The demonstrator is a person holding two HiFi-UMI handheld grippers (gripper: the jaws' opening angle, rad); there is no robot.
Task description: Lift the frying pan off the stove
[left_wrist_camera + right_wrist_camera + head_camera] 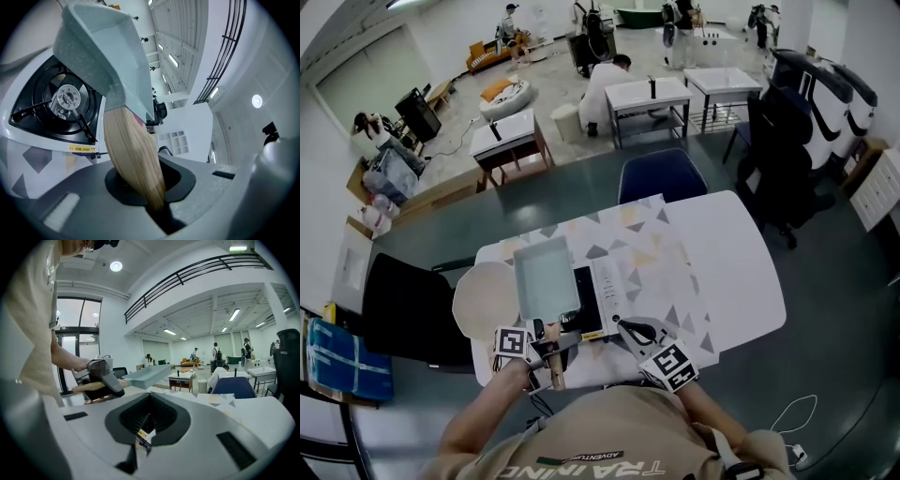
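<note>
A pale green rectangular frying pan hangs tilted above the white portable stove on the patterned cloth. My left gripper is shut on its wooden handle, which runs through the jaws. In the left gripper view the pan is raised off the black burner. My right gripper rests at the stove's front right corner with its jaws together; a bit of the stove's yellow label shows through their cut-out. In the right gripper view the pan and the left gripper are to the left.
A round beige board lies at the white table's left end. A black chair stands to the left, a blue chair at the far side. More tables and people fill the room behind.
</note>
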